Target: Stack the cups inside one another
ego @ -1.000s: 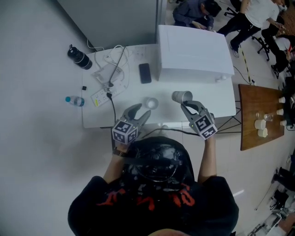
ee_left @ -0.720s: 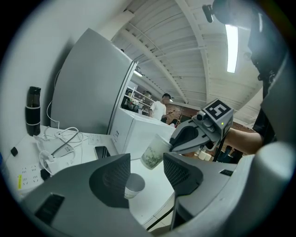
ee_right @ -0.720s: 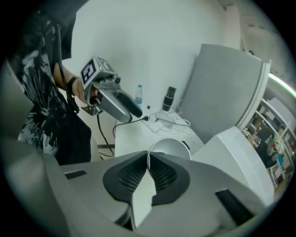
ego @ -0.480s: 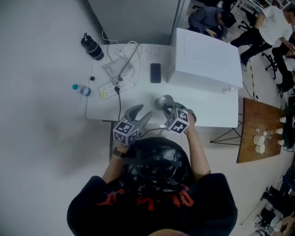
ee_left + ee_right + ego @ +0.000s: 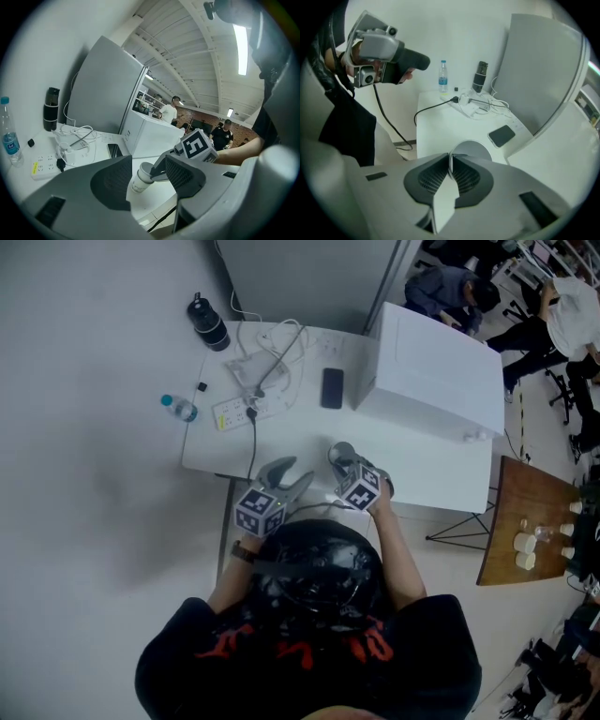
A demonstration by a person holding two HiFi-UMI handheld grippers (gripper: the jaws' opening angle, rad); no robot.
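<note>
A white paper cup (image 5: 341, 453) stands tilted on the white table (image 5: 281, 442) near its front edge. My right gripper (image 5: 348, 463) points steeply down with the cup's rim pinched between its pads. Its jaws are opening. In the right gripper view the cup's thin wall (image 5: 471, 149) sits between the pads of the gripper (image 5: 451, 174). The left gripper view shows the cup (image 5: 138, 182) with a rim above a printed body, so it looks like one cup nested in another. My left gripper (image 5: 292, 475) is open and empty just left of it.
A big white box (image 5: 436, 362) fills the table's right rear. A black phone (image 5: 331, 387), a power strip (image 5: 234, 412) with cables, a water bottle (image 5: 178, 408) and a black flask (image 5: 208, 322) lie behind. A wooden table (image 5: 511, 512) stands at the right.
My right gripper came down and to the left with its cup, to the spot where another cup stood on the table. The left gripper drifted only slightly.
</note>
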